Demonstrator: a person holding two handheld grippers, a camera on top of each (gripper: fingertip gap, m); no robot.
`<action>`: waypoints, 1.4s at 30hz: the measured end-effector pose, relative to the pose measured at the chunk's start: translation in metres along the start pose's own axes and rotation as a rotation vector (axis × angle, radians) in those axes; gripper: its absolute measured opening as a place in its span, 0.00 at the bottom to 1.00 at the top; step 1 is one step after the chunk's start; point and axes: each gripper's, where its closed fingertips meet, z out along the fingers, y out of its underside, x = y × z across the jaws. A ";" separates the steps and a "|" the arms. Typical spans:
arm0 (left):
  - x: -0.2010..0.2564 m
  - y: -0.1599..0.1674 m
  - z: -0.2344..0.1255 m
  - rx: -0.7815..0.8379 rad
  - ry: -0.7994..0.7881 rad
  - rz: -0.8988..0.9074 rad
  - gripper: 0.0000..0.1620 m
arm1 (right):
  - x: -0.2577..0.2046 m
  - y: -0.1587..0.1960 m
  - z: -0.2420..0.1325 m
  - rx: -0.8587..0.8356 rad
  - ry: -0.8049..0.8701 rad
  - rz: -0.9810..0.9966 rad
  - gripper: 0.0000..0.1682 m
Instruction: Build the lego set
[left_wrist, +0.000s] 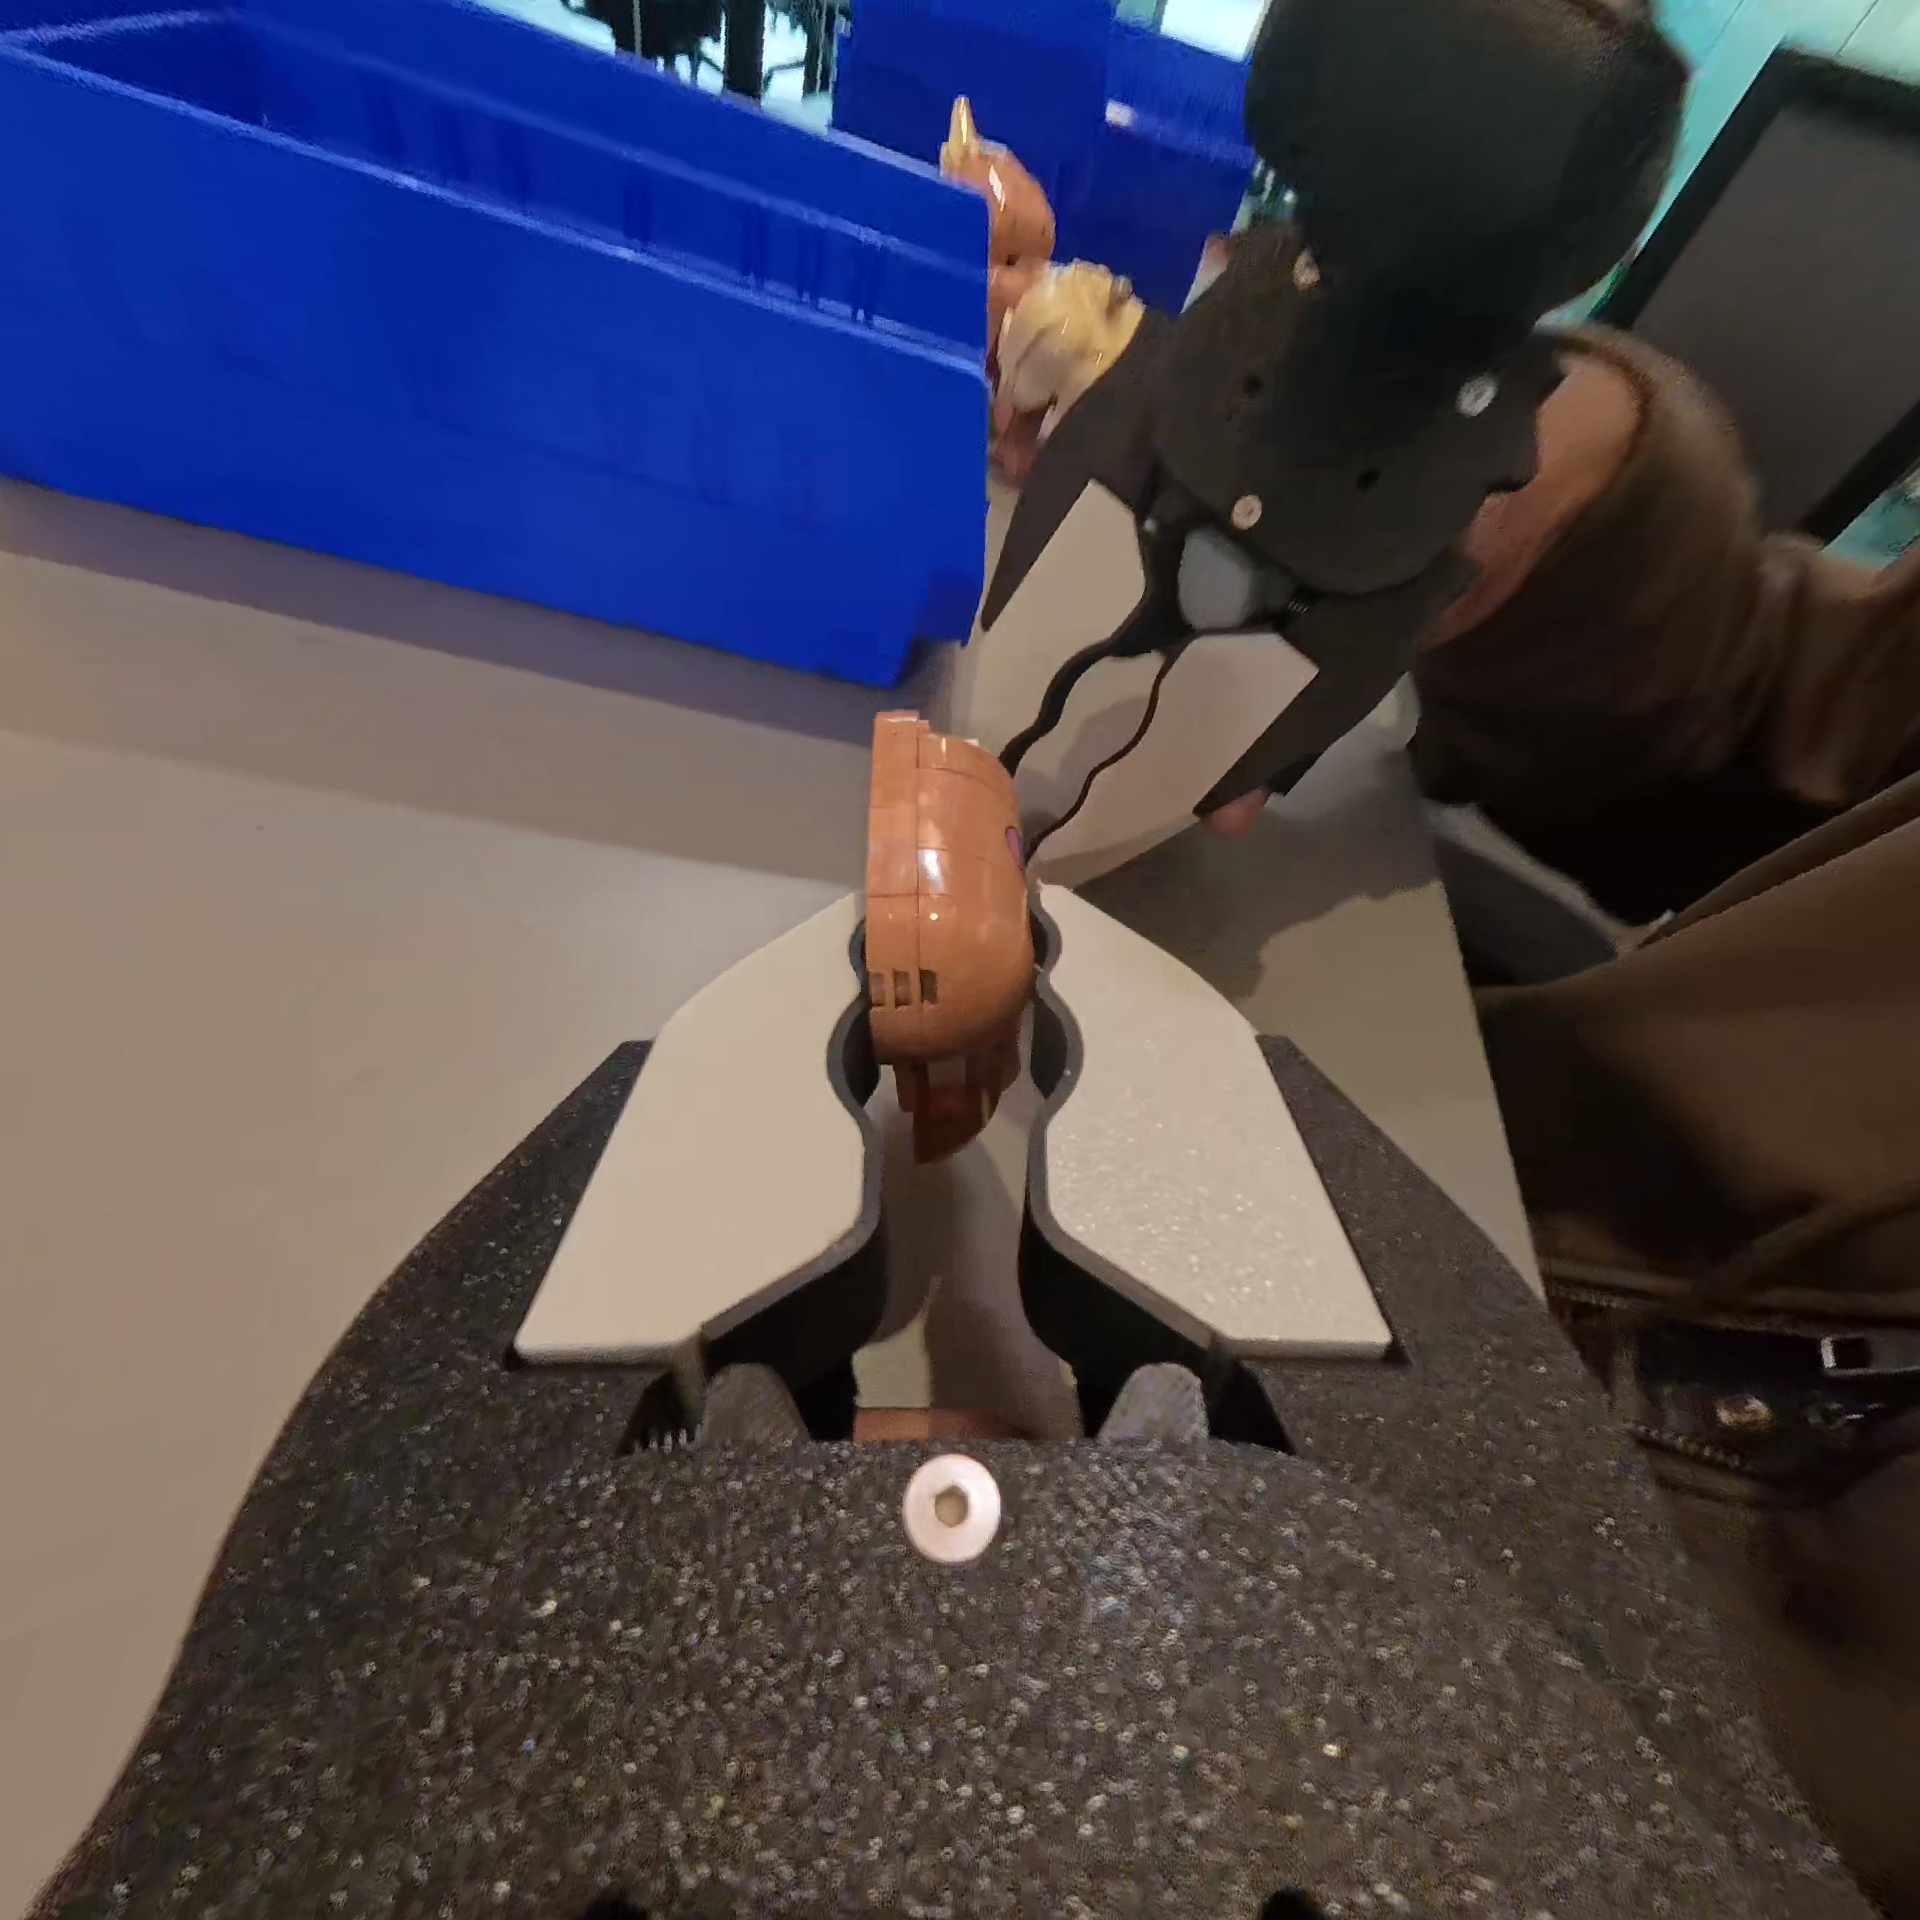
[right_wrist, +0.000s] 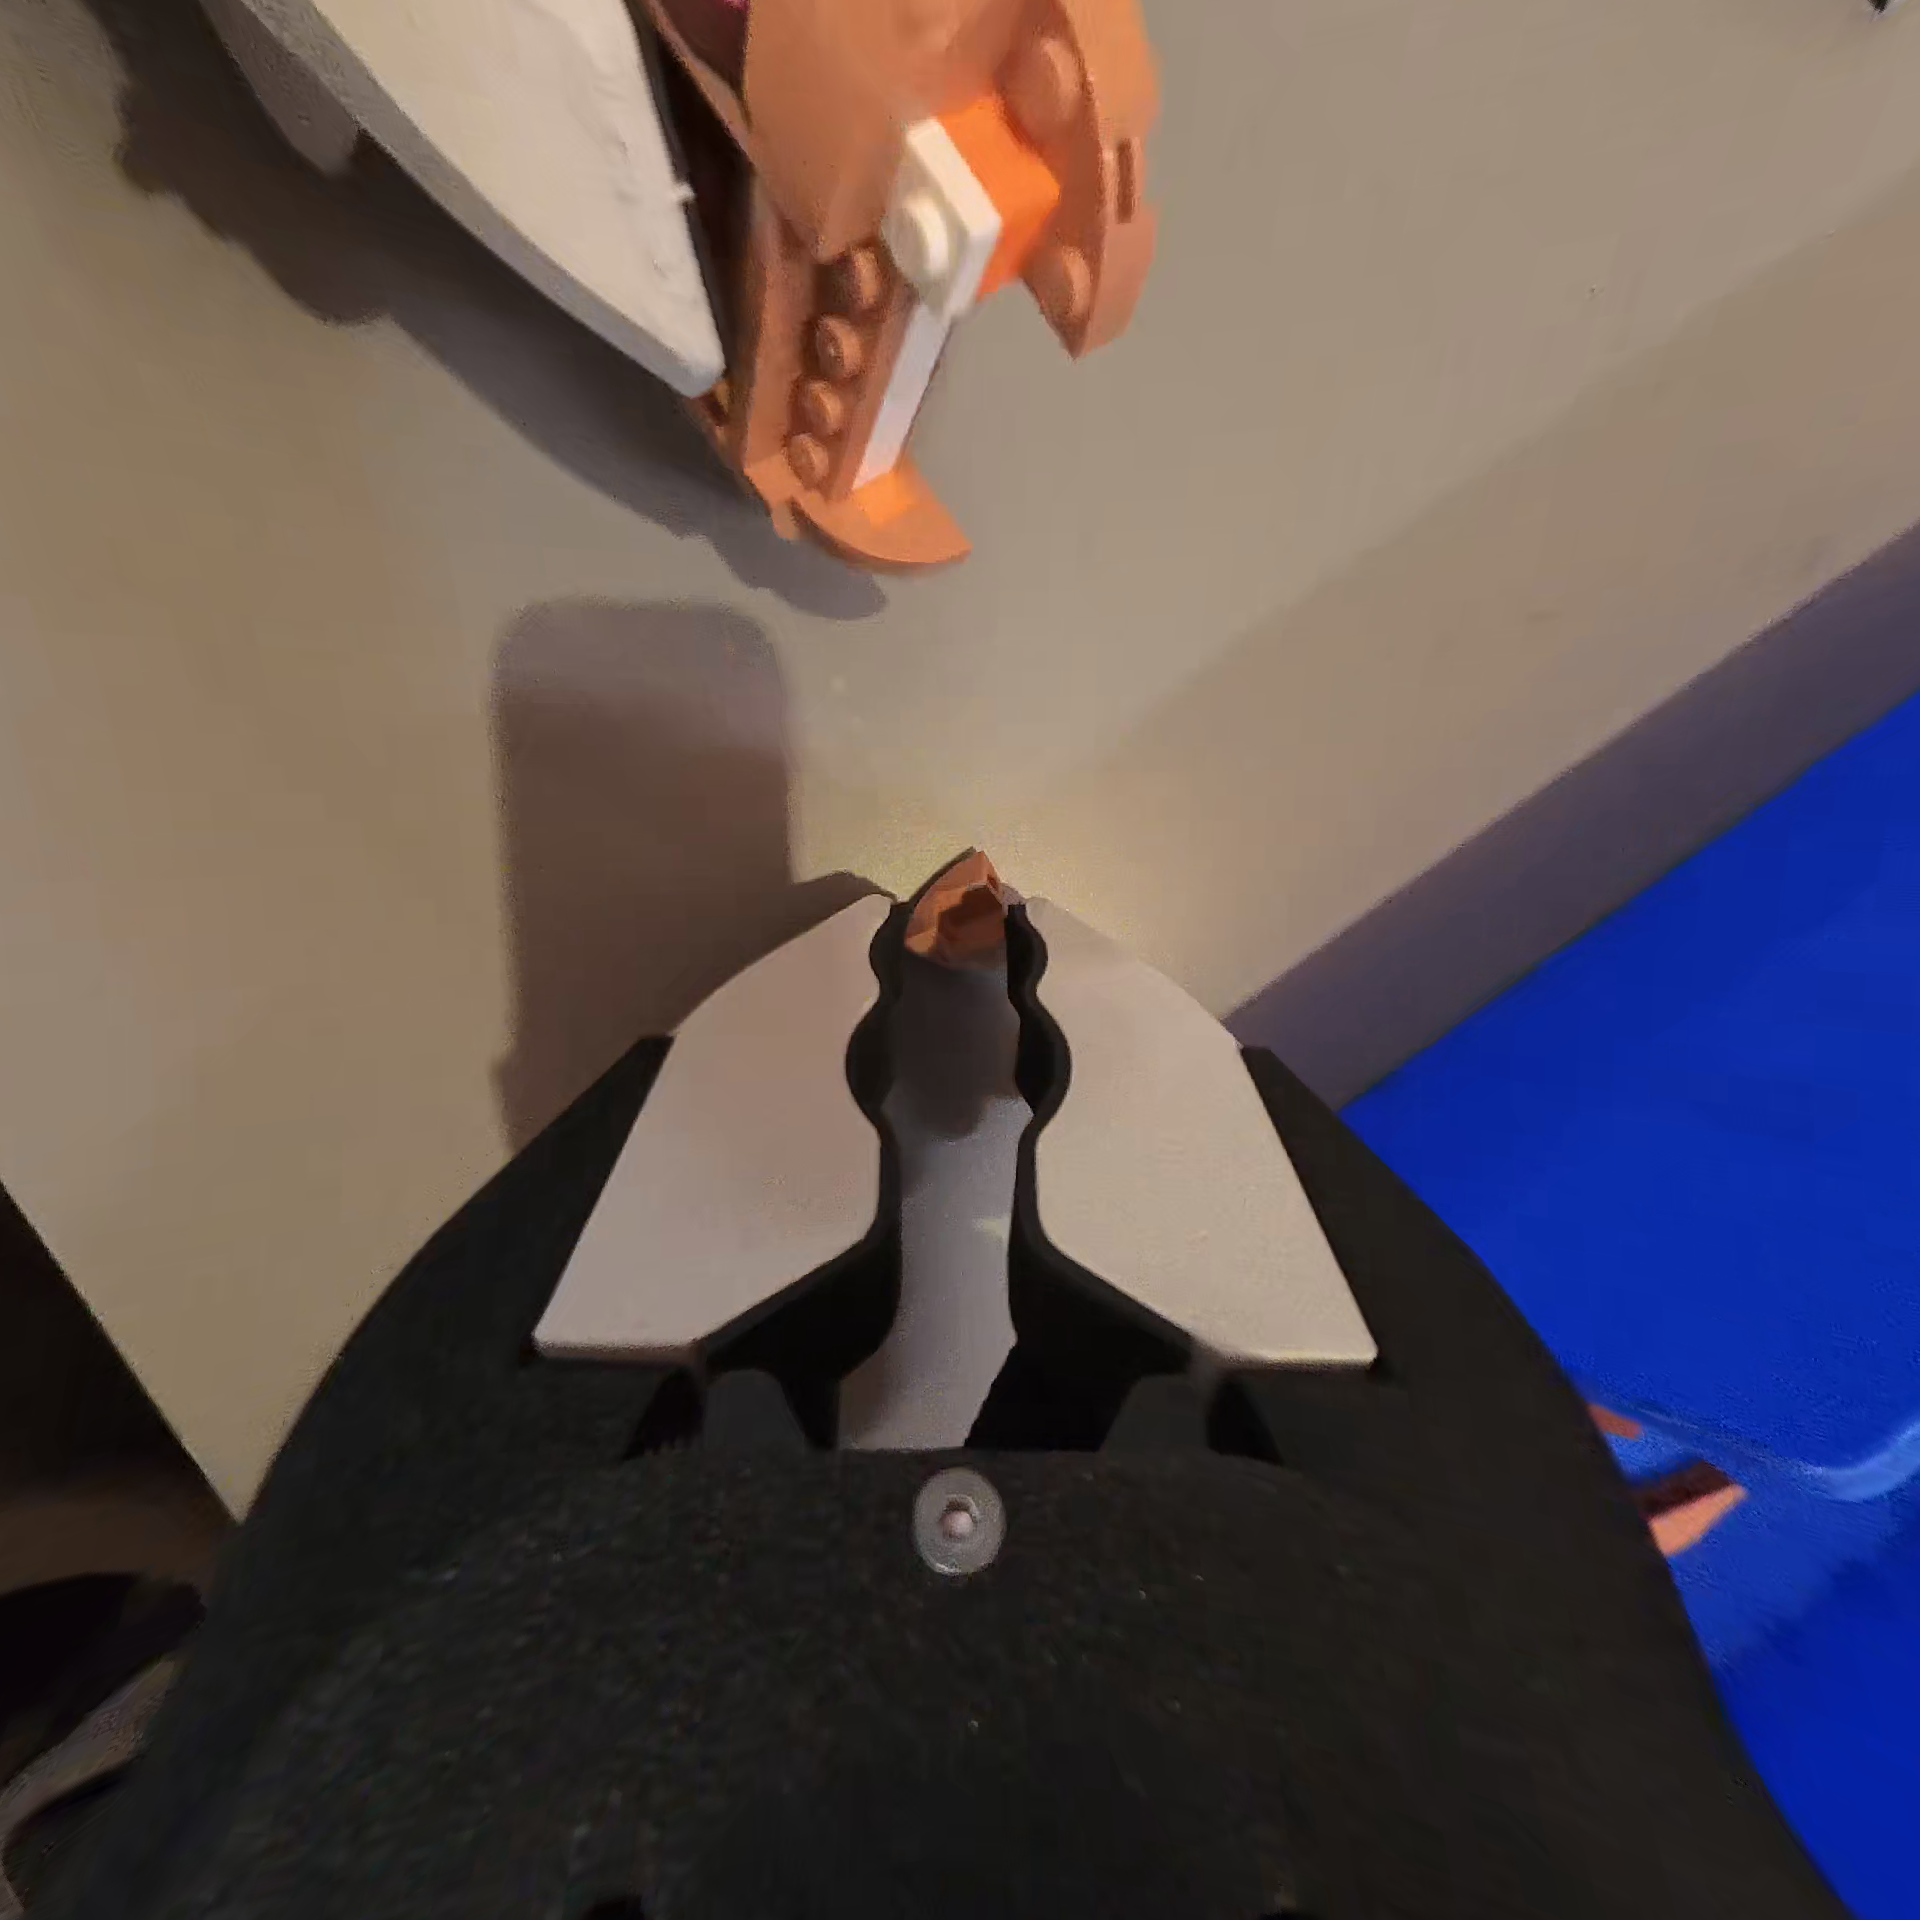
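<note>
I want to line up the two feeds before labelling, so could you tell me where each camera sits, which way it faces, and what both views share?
Left wrist view: sits on the left gripper, looking along its fingers across the grey table toward blue bins; the fingers clamp a brown lego assembly; a brown sleeve shows.
Right wrist view: sits on the right gripper, looking down at the table; the fingertips pinch a small brown piece.
Shared: the assembly, each other's gripper, table, blue bin.
</note>
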 end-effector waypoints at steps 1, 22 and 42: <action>0.000 0.003 0.001 -0.019 -0.010 0.013 0.15 | 0.001 0.002 0.001 -0.034 0.012 -0.022 0.11; 0.003 0.026 0.008 -0.190 -0.024 0.105 0.16 | 0.000 0.009 -0.013 0.197 -0.034 0.122 0.20; 0.007 0.029 0.009 -0.214 -0.001 0.125 0.16 | -0.006 -0.002 -0.009 0.277 0.020 0.011 0.14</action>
